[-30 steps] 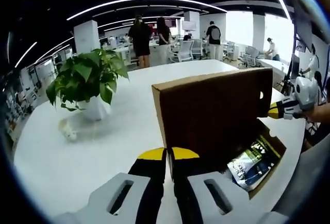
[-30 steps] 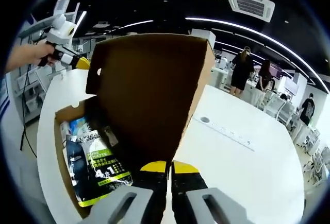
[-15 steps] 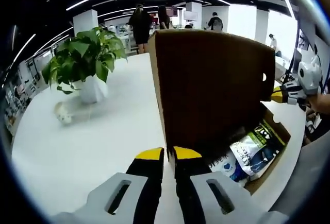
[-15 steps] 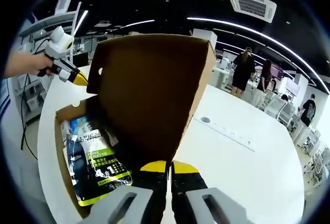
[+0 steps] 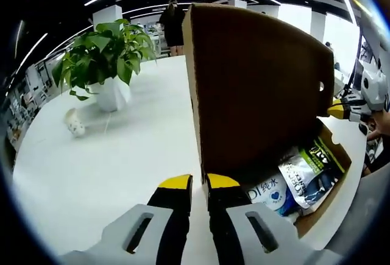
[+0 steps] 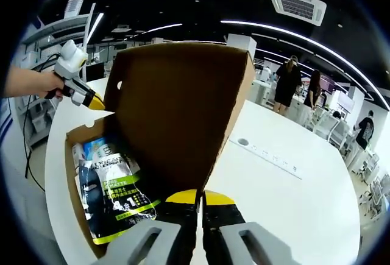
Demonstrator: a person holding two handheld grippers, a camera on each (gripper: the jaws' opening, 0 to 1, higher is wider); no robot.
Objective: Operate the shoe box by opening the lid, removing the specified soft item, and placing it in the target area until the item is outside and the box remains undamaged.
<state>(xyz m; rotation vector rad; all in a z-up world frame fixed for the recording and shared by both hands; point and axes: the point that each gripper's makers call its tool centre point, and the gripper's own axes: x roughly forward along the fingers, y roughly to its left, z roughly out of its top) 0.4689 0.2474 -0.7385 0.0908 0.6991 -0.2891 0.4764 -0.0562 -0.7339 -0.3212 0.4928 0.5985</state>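
Box lid (image 5: 259, 88) now more upright vs. before.

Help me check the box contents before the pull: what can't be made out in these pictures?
- Left gripper view: the raised brown cardboard lid hides most of the box interior; the green-and-white soft pack shows partly.
- Right gripper view: the lid covers the pack's right side; its small print is unreadable.
- Both views: each tool's jaws meet, but the lid edge may lie between them, so grip is unclear.
- Whatever lies under the pack is hidden.
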